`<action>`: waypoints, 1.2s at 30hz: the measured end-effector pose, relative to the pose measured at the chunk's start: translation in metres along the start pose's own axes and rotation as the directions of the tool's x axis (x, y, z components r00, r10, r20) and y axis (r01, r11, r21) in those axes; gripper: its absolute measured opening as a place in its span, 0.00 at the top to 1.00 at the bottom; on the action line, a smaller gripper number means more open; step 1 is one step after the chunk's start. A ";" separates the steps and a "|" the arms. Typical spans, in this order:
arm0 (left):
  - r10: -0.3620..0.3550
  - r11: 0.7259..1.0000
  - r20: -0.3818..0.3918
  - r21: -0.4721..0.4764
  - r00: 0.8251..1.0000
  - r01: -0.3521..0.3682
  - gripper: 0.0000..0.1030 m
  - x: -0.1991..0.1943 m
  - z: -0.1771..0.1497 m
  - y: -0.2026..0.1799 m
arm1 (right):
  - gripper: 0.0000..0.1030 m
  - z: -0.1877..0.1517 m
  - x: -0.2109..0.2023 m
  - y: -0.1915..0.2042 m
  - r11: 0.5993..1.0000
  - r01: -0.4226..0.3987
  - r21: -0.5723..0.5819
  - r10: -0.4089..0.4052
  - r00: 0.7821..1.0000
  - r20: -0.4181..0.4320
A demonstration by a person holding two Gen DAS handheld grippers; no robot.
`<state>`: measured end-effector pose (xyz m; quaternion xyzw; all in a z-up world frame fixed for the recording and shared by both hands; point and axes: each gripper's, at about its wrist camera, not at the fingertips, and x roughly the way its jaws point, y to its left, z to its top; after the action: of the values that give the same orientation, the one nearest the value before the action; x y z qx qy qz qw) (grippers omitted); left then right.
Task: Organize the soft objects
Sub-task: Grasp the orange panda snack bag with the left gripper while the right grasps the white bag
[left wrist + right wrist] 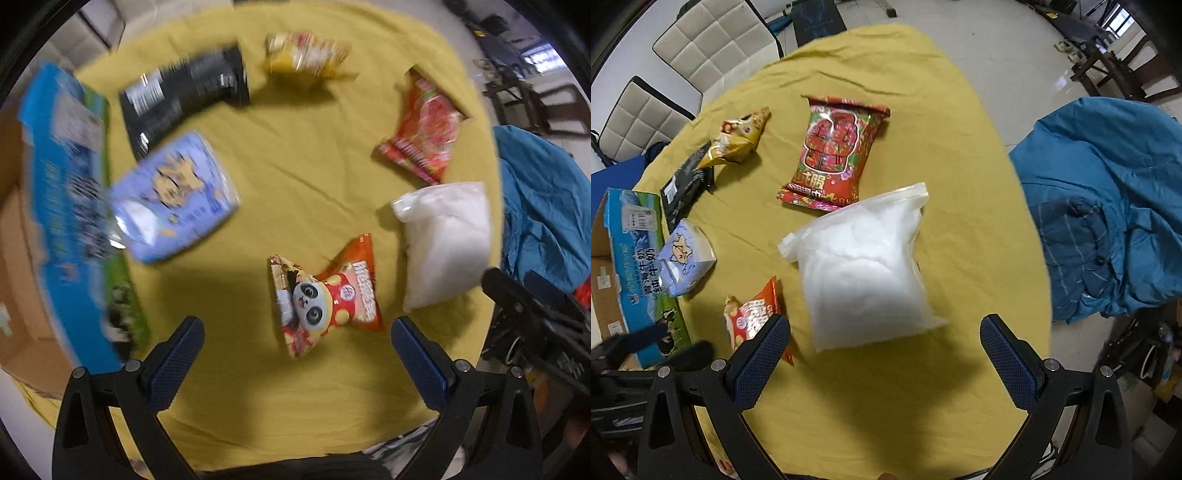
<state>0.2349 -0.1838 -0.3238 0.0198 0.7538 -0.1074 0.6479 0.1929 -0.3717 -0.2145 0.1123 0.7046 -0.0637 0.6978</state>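
Just ahead of your left gripper (297, 354), fingers spread wide and empty, the panda snack bag (325, 295) lies flat on the yellow surface (295, 177), long axis running away from you; your right gripper (884, 350), equally open, fronts the white bag (868, 269).

A clear bag of white stuffing (866, 269) lies flat mid-table, a red patterned packet (833, 153) touching its far edge. An orange panda snack bag (325, 295) sits near left. Further left lie a pale blue pouch (687, 258), a black packet (685, 184) and a gold snack bag (738, 138).
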 end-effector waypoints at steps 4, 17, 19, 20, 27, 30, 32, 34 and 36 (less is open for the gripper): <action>-0.030 0.998 -0.078 -0.063 0.996 0.025 0.00 0.034 0.008 0.000 | 0.00 0.004 0.016 -0.002 1.000 -0.015 -0.003 0.015 1.000 -0.025; -0.069 0.988 -0.143 -0.149 0.987 0.047 0.29 0.078 -0.008 0.008 | 0.00 0.015 0.049 0.009 0.999 -0.006 -0.053 0.001 0.996 -0.089; -0.059 0.988 -0.129 -0.147 0.990 0.040 0.38 0.079 -0.010 0.011 | 0.00 0.017 0.056 0.012 0.998 0.005 -0.061 -0.011 0.995 -0.103; -0.050 0.989 -0.123 -0.145 0.991 0.032 0.42 0.076 -0.013 0.014 | 0.00 0.019 0.062 0.016 0.998 0.011 -0.067 -0.018 0.994 -0.112; -0.055 0.987 -0.102 -0.153 0.993 0.039 0.45 0.070 -0.027 0.037 | 0.00 0.019 0.082 0.019 0.998 0.018 -0.058 -0.026 0.990 -0.140; -0.062 0.987 -0.086 -0.156 0.994 0.048 0.48 0.062 -0.032 0.044 | 0.00 0.019 0.085 0.017 0.998 0.028 -0.049 -0.034 0.990 -0.139; -0.064 0.986 -0.075 -0.161 0.995 0.052 0.49 0.059 -0.035 0.047 | 0.03 0.019 0.085 0.017 0.998 0.028 -0.052 -0.034 0.990 -0.135; -0.058 0.986 -0.062 -0.162 0.996 0.047 0.51 0.056 -0.031 0.046 | 0.09 0.018 0.085 0.020 0.998 0.026 -0.061 -0.035 0.990 -0.138; -0.057 0.986 -0.054 -0.160 0.997 0.048 0.52 0.048 -0.035 0.042 | 0.13 0.017 0.086 0.025 0.996 0.043 -0.079 -0.053 0.990 -0.134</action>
<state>0.2008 -0.1411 -0.3724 -0.0487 0.7788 -0.0635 0.6222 0.2150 -0.3454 -0.2990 0.0727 0.7550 -0.0456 0.6501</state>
